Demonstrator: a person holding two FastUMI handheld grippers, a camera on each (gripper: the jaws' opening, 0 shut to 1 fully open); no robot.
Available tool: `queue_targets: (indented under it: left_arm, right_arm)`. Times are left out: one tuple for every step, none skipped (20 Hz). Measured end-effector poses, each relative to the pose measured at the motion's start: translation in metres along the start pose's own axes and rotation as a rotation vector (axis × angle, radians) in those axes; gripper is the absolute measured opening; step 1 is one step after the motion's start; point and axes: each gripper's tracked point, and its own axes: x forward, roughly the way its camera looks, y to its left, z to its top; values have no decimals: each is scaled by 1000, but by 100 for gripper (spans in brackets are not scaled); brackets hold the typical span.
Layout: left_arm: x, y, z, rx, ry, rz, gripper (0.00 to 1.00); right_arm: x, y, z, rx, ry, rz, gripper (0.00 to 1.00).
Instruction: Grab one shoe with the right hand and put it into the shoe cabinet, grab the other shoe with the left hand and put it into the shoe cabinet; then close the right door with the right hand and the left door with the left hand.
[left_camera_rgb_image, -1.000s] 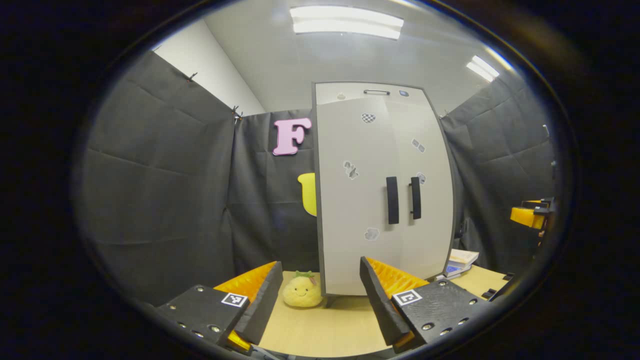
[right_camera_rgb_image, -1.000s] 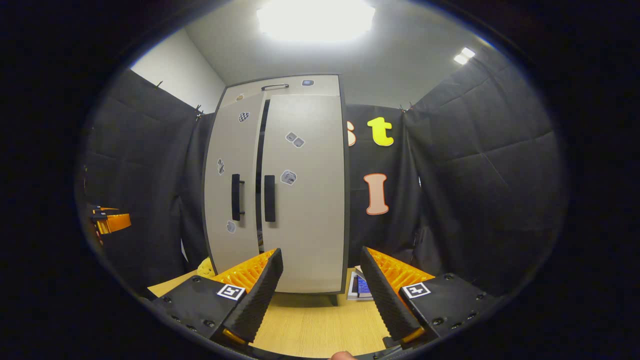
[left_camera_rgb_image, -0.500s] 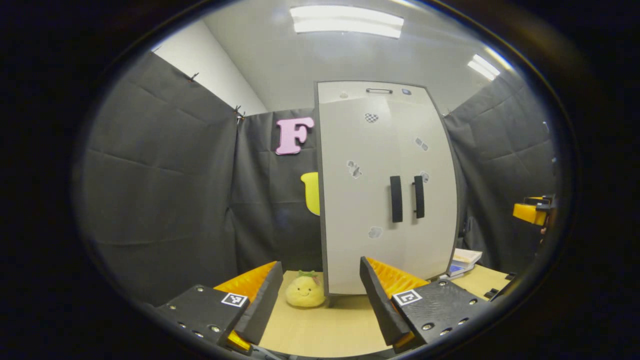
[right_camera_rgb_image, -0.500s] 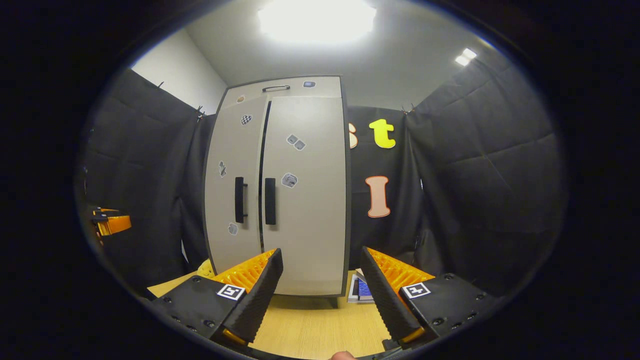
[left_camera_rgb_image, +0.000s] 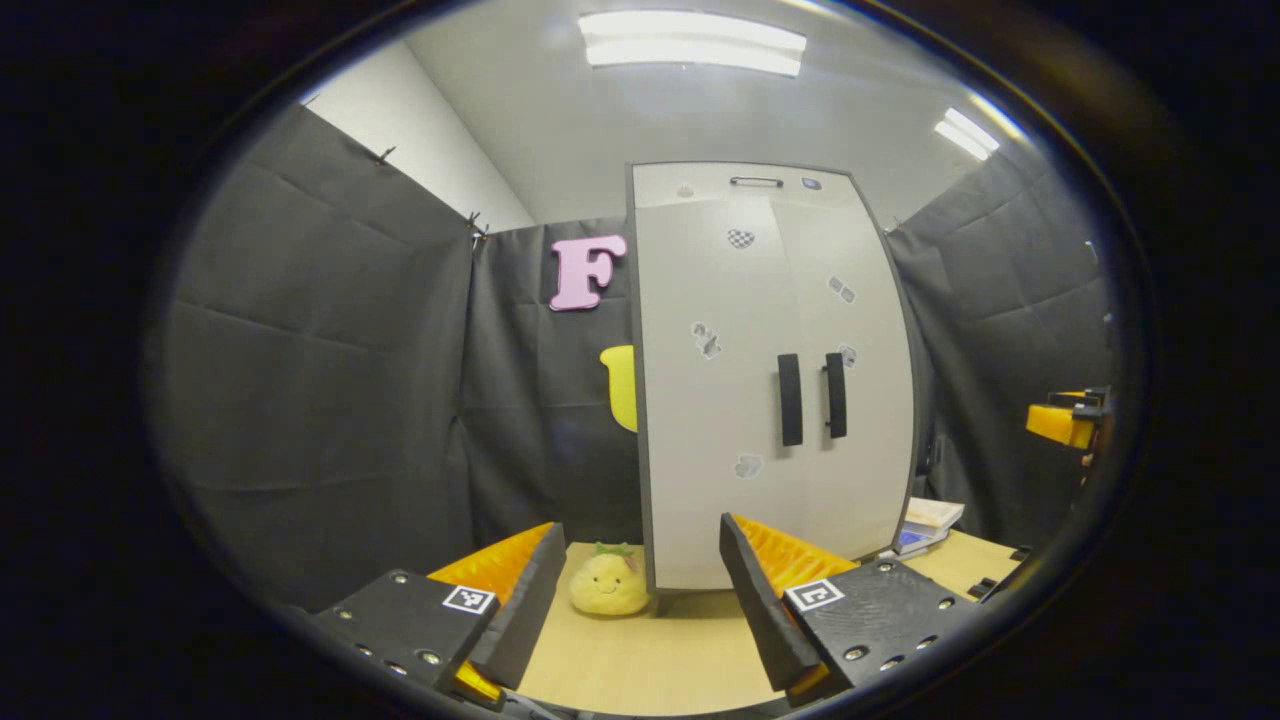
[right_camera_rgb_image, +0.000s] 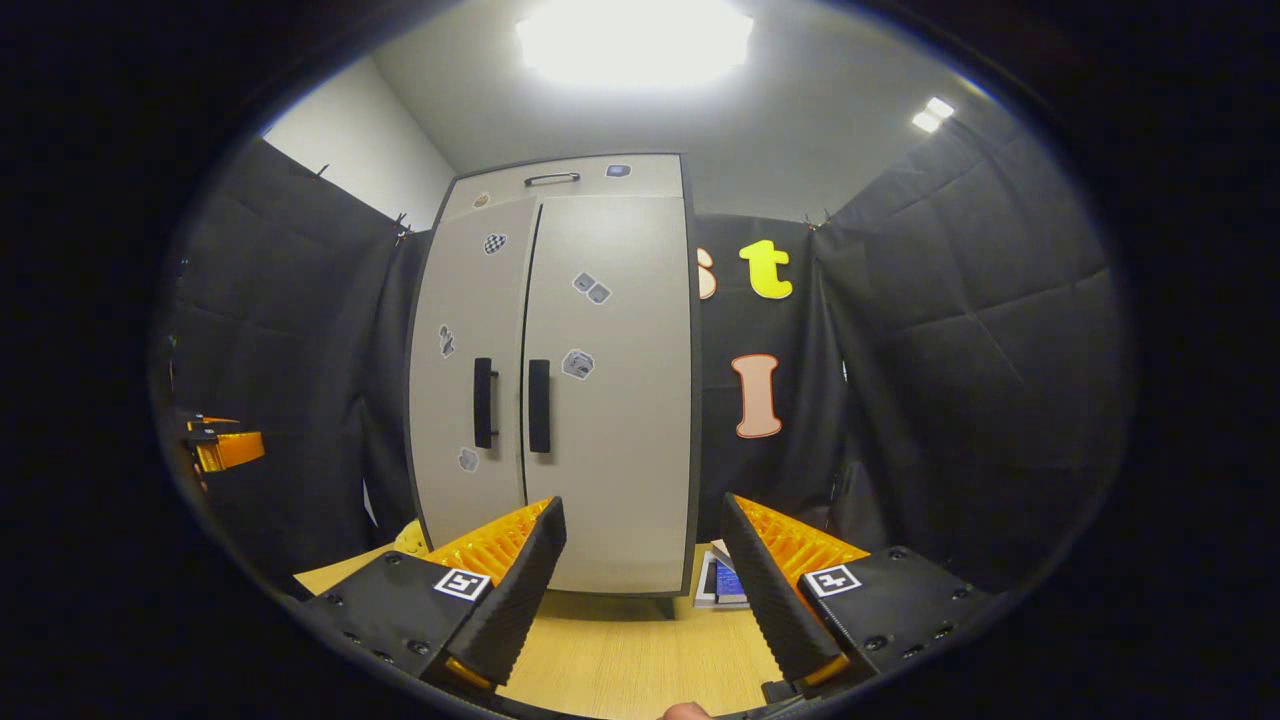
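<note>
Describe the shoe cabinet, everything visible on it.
The shoe cabinet is a tall, pale grey unit with dark edging, standing upright on the wooden table against the black cloth. Both doors look closed. Two dark vertical handles flank the centre seam, small stickers dot the doors, and a top panel carries a slim handle. Nothing touches the doors.

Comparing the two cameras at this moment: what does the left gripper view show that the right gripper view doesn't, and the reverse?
Left gripper view: the plush whole, beside the bottom corner of the cabinet. Right gripper view: a fingertip at the bottom edge, and just a sliver of the plush. Both: the cabinet, shut, on the table, the books, and the left hand-held gripper and right hand-held gripper, open and empty.
</note>
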Motion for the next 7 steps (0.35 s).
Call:
queue_targets:
  left_arm:
    - [0, 0, 0, 4, -1, 0, 89]
    - [-1, -1, 1, 8, -2, -2, 89]
    - [-1, -1, 1, 10, -2, -4, 89]
    - [-1, -1, 1, 10, -2, -8, 89]
    - [-1, -1, 1, 9, -1, -7, 89]
    - [0, -1, 0, 7, 0, -7, 89]
    - [0, -1, 0, 6, 1, -7, 89]
  right_arm:
    - [0, -1, 0, -4, -2, -2, 98]
    - [1, -2, 1, -6, -3, -3, 98]
    - [2, -2, 1, -6, -3, -2, 98]
    - [3, -2, 0, -4, -2, -2, 98]
    - [2, -3, -1, -1, -1, -2, 98]
    - [2, -3, -1, 3, -1, 1, 98]
    - [3, -4, 0, 6, -3, 1, 98]
